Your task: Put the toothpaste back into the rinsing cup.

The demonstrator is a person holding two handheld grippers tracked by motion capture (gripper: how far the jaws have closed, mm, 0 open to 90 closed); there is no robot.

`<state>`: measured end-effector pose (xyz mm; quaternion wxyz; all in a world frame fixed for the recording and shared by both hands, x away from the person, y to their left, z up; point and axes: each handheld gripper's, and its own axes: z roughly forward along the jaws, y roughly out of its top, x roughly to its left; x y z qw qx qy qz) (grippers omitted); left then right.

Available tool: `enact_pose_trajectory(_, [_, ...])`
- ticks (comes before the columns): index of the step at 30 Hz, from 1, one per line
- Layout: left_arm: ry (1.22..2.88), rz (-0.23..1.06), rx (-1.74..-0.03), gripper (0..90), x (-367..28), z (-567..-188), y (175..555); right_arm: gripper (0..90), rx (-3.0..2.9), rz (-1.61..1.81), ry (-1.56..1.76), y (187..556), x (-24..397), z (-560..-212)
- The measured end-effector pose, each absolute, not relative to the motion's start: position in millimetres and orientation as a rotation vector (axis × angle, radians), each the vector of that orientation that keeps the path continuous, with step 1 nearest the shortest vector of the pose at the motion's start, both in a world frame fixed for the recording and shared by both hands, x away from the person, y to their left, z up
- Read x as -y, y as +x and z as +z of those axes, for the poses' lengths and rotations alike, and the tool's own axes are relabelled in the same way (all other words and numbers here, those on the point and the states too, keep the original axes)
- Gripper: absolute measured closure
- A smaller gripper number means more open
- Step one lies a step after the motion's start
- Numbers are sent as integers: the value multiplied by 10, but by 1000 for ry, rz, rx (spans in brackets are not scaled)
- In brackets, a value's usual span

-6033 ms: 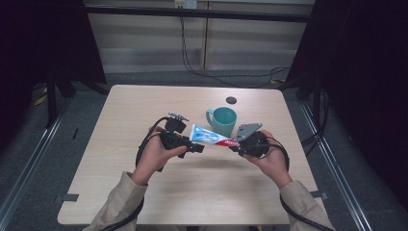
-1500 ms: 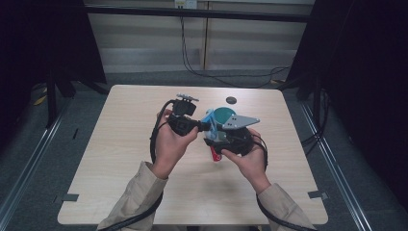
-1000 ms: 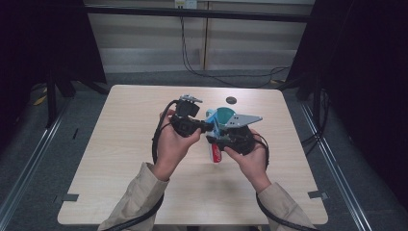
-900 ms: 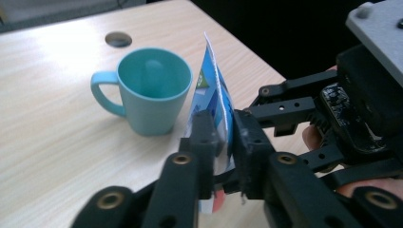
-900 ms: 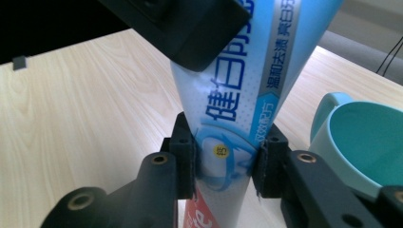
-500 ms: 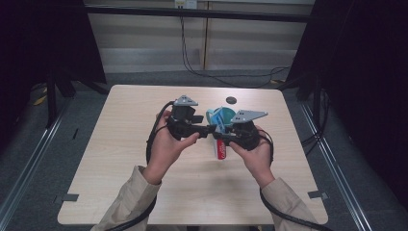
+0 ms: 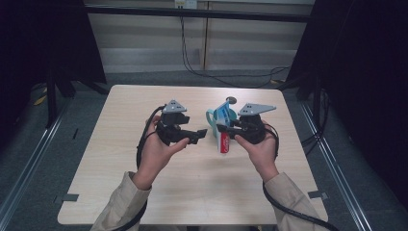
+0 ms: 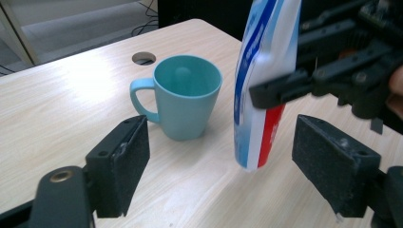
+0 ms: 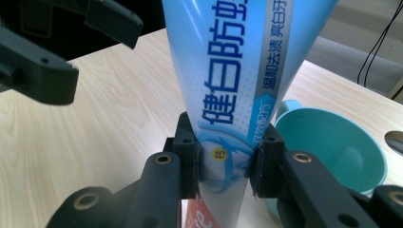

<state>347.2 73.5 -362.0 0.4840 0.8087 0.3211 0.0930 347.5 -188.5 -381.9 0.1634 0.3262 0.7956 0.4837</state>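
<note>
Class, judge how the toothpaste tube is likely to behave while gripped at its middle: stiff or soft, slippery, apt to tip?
The toothpaste tube probably is soft: it narrows where the right hand-held gripper pinches it. Its glossy skin may slip. Held upright, it likely sways little.

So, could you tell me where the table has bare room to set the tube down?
The table is bare left of the left gripper and along the near edge. It is crowded around the mug and tube.

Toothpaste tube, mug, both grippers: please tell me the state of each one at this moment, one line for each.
Toothpaste tube: upright, cap end down, clamped in the right gripper, above the table.
Mug: upright on the table, empty, untouched.
Right gripper: shut on the tube.
Left gripper: open, jaws have just been opening, nothing pressed between them.
</note>
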Motion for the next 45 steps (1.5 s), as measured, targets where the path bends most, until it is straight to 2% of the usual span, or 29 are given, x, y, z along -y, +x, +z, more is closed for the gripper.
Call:
enact_pose_trajectory(14, [1998, 188, -831, 184, -885, -3978, 3475, 693, -2273, 1391, 901, 3548, 1876, -3667])
enact_pose_trajectory(32, [2054, 207, -895, 180, -1195, -4351, 3416, 695, -2237, 1453, 911, 3691, 1845, -3439])
enact_pose_trajectory(45, [2064, 215, -901, 186, -1348, -4436, 3396, 700, -2190, 1484, 920, 3825, 1823, -3189])
